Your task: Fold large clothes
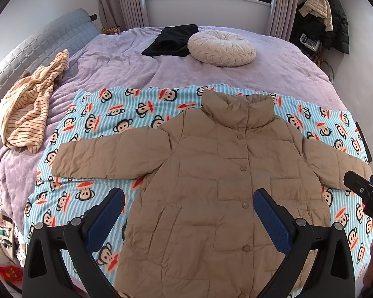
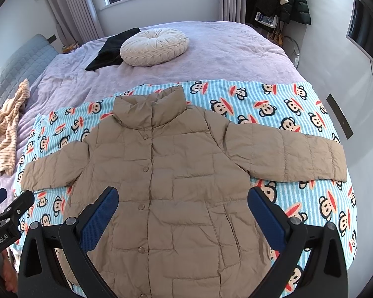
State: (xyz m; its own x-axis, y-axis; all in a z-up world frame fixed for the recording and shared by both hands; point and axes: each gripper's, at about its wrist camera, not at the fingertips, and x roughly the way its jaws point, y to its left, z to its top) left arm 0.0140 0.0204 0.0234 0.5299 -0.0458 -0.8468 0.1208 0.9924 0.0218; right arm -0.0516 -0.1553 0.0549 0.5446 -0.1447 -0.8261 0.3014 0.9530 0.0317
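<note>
I see one tan coat [image 1: 211, 173] lying flat, front up and buttoned, sleeves spread, on a monkey-print blanket [image 1: 99, 124] across the bed [image 1: 273, 74]. Both my left hand-held gripper [image 1: 189, 198] and right hand-held gripper [image 2: 182, 198] hover above it, spread wide and holding nothing. Farther back lie one round cushion [image 1: 221, 48], one black garment [image 1: 171, 40] and one striped garment [image 1: 29, 109] (all well clear of the coat).

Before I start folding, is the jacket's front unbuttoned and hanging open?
No, the tan jacket lies flat on the monkey-print blanket with its front closed along the snap line.
</note>
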